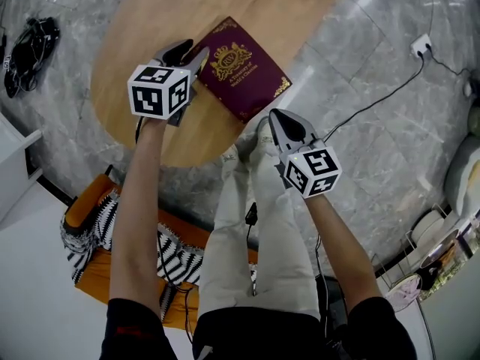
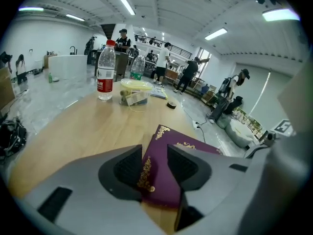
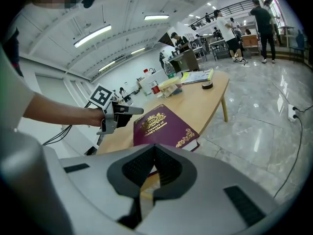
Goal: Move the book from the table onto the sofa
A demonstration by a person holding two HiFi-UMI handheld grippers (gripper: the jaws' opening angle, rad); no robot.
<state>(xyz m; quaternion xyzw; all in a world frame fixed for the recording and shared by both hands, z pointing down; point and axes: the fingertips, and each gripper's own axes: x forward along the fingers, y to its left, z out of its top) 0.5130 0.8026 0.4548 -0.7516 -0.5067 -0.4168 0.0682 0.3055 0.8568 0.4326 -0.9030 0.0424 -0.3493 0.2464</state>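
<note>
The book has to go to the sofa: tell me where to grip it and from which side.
Grip the book by its left corner, coming from the left with the left gripper, whose open jaws straddle that corner. It lies flat on the table, offering only thin edges, so a corner is probably easiest to pinch. The right gripper is shut and short of it.

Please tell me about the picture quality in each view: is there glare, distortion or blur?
Head view: even light, sharp; the stone floor shows pale glare, and the table edge curves. Left gripper view: strong fisheye, dark corners, bright ceiling lamps; the book is sharp enough. Right gripper view: fisheye too, shiny floor, the book's gold title readable.
</note>
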